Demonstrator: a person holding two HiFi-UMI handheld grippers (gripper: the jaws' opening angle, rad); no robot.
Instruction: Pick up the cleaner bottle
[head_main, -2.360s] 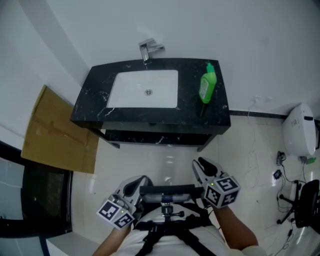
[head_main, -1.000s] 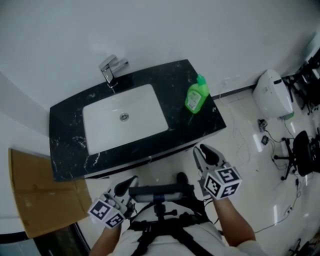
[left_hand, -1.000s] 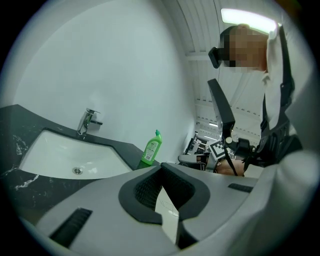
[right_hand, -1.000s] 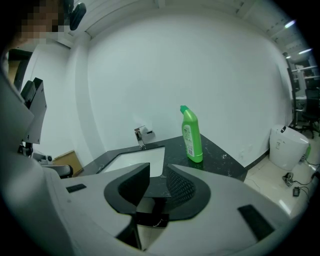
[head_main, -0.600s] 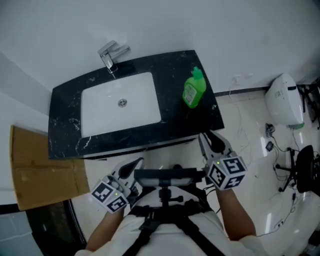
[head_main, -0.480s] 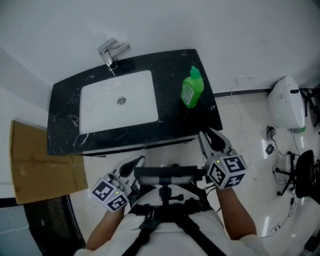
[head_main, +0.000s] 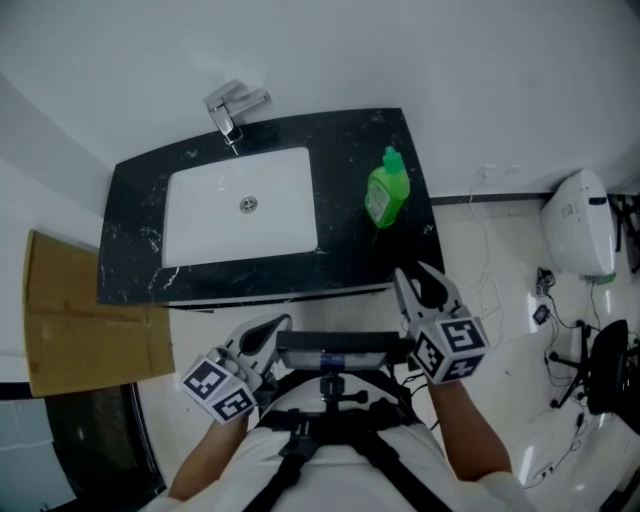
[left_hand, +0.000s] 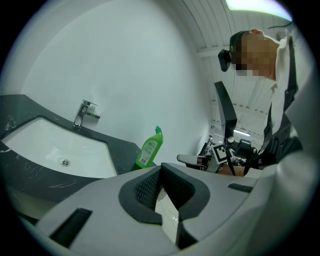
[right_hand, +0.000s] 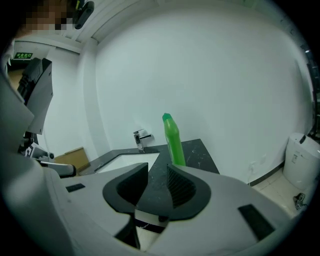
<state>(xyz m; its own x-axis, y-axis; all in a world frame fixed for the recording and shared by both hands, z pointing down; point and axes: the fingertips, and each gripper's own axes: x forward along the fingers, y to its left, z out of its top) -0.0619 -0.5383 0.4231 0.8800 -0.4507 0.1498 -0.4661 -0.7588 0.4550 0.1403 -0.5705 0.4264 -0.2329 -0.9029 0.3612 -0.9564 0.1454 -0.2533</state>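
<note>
Our right gripper (head_main: 425, 281) is opening on nothing, our left gripper (head_main: 268, 328) pressed together; arriving too narrow, we could topple the cleaner bottle (head_main: 386, 195) off the worktop (head_main: 350, 250).

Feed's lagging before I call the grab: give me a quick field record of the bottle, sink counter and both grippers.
cleaner bottle: green, upright on counter, right of basin
counter: black, white basin set in, faucet at back
left gripper: jaws together, nothing held
right gripper: jaws opening, nothing between them, bottle ahead, untouched
</note>
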